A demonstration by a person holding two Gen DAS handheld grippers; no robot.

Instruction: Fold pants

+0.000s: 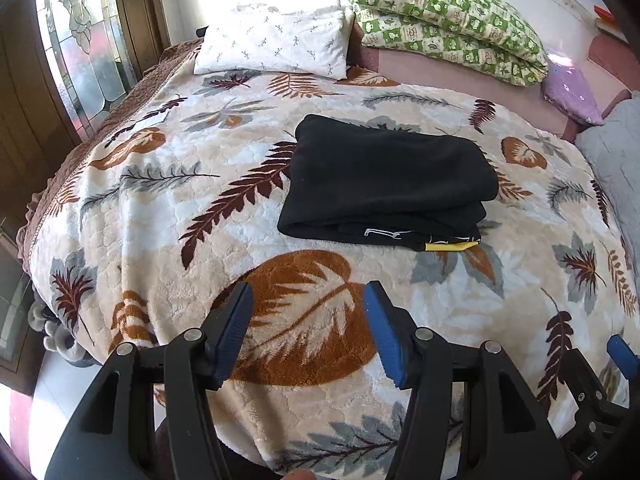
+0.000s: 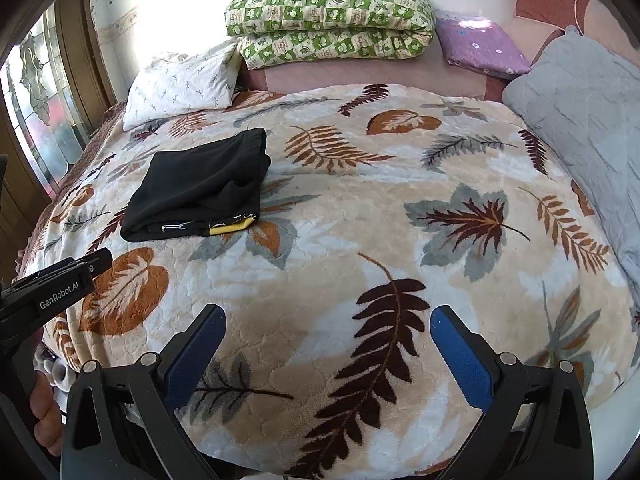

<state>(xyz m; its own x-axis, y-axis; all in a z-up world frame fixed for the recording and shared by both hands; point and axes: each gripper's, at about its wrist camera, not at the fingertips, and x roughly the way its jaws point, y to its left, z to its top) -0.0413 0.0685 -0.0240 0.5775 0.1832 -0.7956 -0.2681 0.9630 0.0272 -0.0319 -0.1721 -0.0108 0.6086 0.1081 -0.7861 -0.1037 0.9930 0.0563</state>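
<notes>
The bed [image 1: 120,208] was covered by a plush leaf-print blanket [image 2: 360,240], with a white pillow [image 1: 272,46] and a folded green quilt [image 2: 332,20] at its head. I saw the black pants [image 1: 384,184] lying folded on the blanket, well ahead of both claws. My left claw [image 1: 308,332] and right claw [image 2: 328,356] hovered spread apart, holding nothing.

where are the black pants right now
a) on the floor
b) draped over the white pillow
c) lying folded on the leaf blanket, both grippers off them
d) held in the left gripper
c, the black pants sit as a folded stack on the leaf blanket, with the left gripper and right gripper open and apart from them.
</notes>
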